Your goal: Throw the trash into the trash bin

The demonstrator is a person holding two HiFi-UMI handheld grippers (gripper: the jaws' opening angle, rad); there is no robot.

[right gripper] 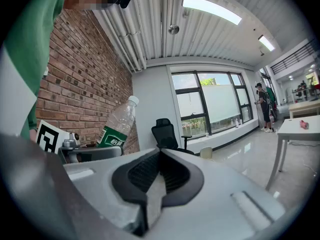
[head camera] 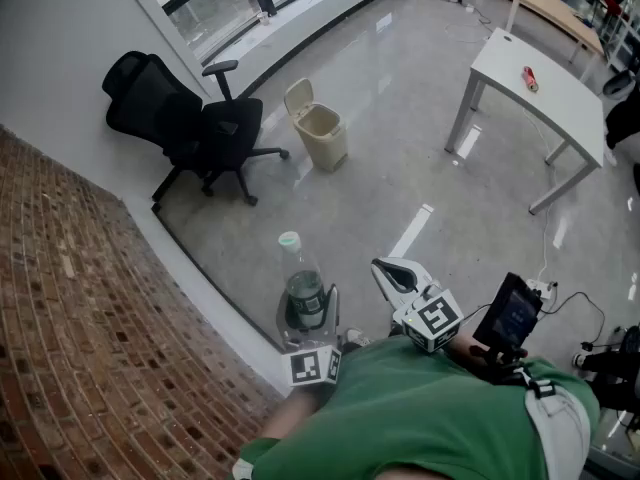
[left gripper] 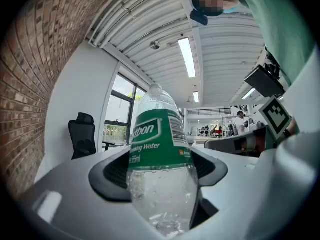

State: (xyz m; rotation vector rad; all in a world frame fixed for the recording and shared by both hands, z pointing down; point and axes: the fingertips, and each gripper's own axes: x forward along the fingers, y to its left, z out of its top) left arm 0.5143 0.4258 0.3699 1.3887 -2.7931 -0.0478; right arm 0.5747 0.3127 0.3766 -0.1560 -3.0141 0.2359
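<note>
The left gripper (head camera: 307,328) is clamping wide-spread fingers on the one water bottle (head camera: 299,268), while the right gripper (right gripper: 159,158) is pressing its fingers together, empty.

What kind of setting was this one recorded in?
Most likely an open office or lab space: a black swivel chair, a white desk and a small lidded trash bin stand on a polished floor beside tall windows.

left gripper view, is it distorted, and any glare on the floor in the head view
Left gripper view: strong fisheye, dark round edges, brick wall bowed, bottle sharp up close. Head view: pale streaks of glare on the floor.
</note>
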